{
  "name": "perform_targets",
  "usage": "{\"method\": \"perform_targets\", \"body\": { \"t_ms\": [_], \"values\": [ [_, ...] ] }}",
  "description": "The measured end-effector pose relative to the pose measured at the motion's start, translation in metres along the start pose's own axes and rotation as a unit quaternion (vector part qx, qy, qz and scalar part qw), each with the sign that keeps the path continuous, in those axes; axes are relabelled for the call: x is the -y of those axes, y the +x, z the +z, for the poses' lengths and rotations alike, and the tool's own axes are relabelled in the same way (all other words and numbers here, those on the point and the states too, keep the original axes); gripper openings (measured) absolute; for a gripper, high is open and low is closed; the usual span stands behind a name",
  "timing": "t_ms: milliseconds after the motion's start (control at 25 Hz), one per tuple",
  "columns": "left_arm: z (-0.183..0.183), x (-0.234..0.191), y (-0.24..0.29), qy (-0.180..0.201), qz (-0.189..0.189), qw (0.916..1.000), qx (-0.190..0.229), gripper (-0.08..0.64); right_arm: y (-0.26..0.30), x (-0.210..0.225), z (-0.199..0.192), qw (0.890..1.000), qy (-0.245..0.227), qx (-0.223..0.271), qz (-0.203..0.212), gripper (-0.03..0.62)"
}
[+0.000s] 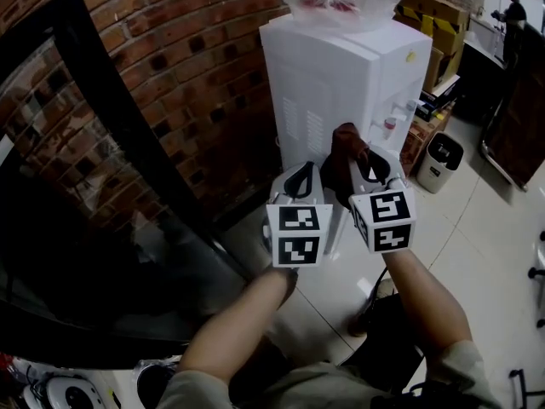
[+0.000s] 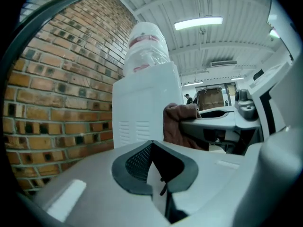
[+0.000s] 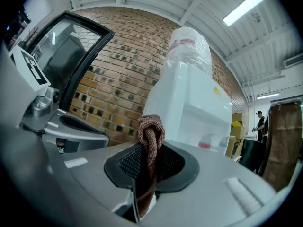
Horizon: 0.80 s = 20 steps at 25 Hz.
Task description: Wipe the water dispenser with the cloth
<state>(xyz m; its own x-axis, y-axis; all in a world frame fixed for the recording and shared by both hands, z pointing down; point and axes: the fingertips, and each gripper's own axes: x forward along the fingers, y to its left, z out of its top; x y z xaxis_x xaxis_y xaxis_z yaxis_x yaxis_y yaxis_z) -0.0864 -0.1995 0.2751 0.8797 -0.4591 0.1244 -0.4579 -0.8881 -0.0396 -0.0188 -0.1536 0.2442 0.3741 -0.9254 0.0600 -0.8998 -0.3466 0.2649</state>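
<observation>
The right tongs (image 3: 149, 173) are pinching a bunched brown cloth (image 3: 150, 135) while the left tongs (image 2: 159, 174) are sitting closed and empty, so rubbing the white boxy water dispenser (image 1: 341, 83) may be dragging the cloth free.

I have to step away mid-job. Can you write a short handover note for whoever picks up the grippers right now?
Right gripper: shut on the brown cloth, held up in front of the white water dispenser. I cannot tell if the cloth touches it.
Left gripper: shut, empty, beside the right one.
Done: cloth is in hand. No wiped area can be made out.
Left: wipe the dispenser's panels.
</observation>
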Motion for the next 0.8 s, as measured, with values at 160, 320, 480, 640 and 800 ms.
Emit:
{"method": "perform_targets", "body": {
  "t_ms": [160,320,480,640,800],
  "values": [
    [-0.029,-0.004,0.007,-0.010,-0.001,0.9998,-0.017,0.000,0.002,-0.008,-0.035,1.000,0.014,-0.021,-0.005,0.072],
    [-0.051,-0.004,0.013,-0.015,-0.005,0.9995,-0.027,0.000,0.003,-0.015,-0.072,0.998,0.033,-0.050,-0.003,0.072],
    [-0.072,-0.005,0.020,-0.023,-0.006,0.9992,-0.032,0.000,0.003,-0.020,-0.099,0.997,0.048,-0.063,-0.006,0.072],
    [-0.097,-0.005,0.026,-0.032,-0.007,0.9986,-0.041,0.000,0.005,-0.027,-0.124,0.995,0.062,-0.078,-0.011,0.072],
    [-0.124,-0.004,0.032,-0.030,-0.011,0.9983,-0.050,0.000,0.007,-0.041,-0.178,0.988,0.085,-0.127,-0.013,0.072]
  ]
}}
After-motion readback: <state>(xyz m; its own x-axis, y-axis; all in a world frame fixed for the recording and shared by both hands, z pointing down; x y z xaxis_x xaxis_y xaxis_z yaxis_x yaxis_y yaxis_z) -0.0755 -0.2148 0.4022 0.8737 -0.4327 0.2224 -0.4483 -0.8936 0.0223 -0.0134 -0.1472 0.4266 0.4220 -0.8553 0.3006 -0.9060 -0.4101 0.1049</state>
